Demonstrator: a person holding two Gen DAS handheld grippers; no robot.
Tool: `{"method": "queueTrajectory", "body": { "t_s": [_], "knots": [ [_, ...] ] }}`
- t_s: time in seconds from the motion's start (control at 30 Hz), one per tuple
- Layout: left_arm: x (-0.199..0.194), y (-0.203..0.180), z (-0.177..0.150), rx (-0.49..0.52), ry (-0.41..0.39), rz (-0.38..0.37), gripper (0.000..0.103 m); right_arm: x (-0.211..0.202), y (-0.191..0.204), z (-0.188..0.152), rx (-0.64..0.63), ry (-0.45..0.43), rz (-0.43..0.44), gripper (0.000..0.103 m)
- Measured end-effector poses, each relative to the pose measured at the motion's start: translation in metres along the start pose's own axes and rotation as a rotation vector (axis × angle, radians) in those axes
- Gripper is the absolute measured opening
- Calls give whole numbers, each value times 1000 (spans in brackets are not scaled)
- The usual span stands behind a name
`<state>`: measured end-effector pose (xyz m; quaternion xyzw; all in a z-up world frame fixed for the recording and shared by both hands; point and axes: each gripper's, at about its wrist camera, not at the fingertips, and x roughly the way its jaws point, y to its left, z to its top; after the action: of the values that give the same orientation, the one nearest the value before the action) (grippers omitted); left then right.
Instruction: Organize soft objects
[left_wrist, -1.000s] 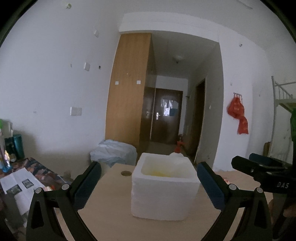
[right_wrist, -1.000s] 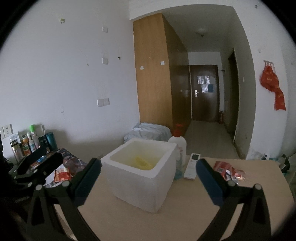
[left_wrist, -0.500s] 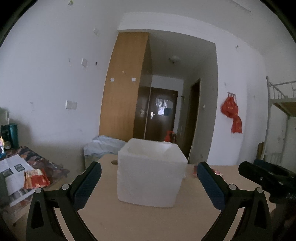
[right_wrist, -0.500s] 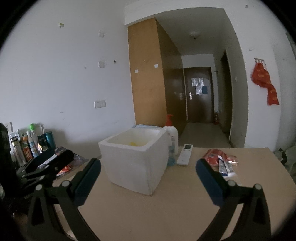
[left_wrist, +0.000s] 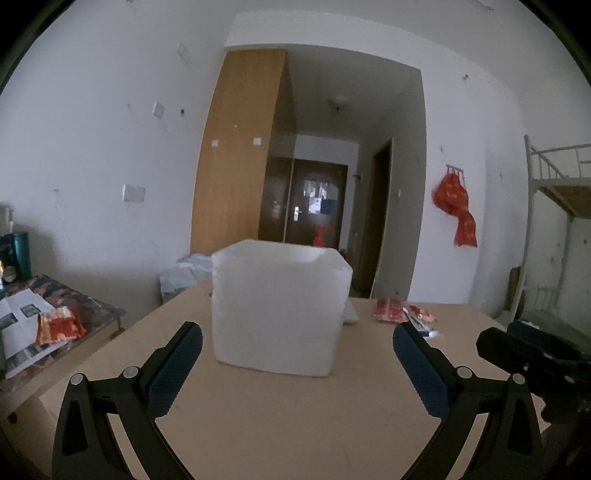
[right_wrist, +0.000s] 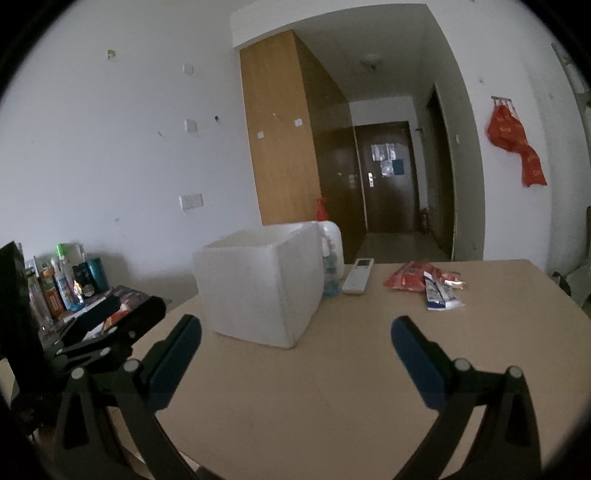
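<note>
facing the box (left_wrist: 280, 310) with both grippers empty; packets (right_wrist: 424, 280) lying ahead-right of the right gripper (right_wrist: 295, 336).

holding both jaws wide, gripping nothing: left gripper (left_wrist: 297, 341) hovering low over the table (left_wrist: 277, 424), squarely framing the box between its fingers; right gripper hovering beside it, box off its left finger. placing the packets on the table right of the box, well apart from both tools, nearer the right gripper, so judging that side better suited to the next pick. reading the blue-white packet's long axis as running roughly away from the right camera, the red packet lying across beside it. showing, in the right view only, the remote (right_wrist: 357, 276) and bottle (right_wrist: 330, 258) just behind the box; showing, in the left view only, another red packet (left_wrist: 59, 325) on the side table at far left. hiding the box interior in both views.
</note>
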<state>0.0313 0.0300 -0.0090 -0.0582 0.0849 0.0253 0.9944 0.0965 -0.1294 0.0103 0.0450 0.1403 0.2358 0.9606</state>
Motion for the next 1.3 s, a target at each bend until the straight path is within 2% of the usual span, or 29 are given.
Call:
{"method": "queueTrajectory", "body": {
  "t_s": [0.23,0.67,1.3],
  "knots": [
    [-5,-2,-1,7,-3,-3,103,-9,-1,-11,8,3,-10,103],
    [-5,-7,1,3,2,-36,103,-14,-6,-12,12,7,-34,103],
    [-5,-7,2,17,-3,-26,103,-14,-10,-11,18,22,-41,103]
  ]
}}
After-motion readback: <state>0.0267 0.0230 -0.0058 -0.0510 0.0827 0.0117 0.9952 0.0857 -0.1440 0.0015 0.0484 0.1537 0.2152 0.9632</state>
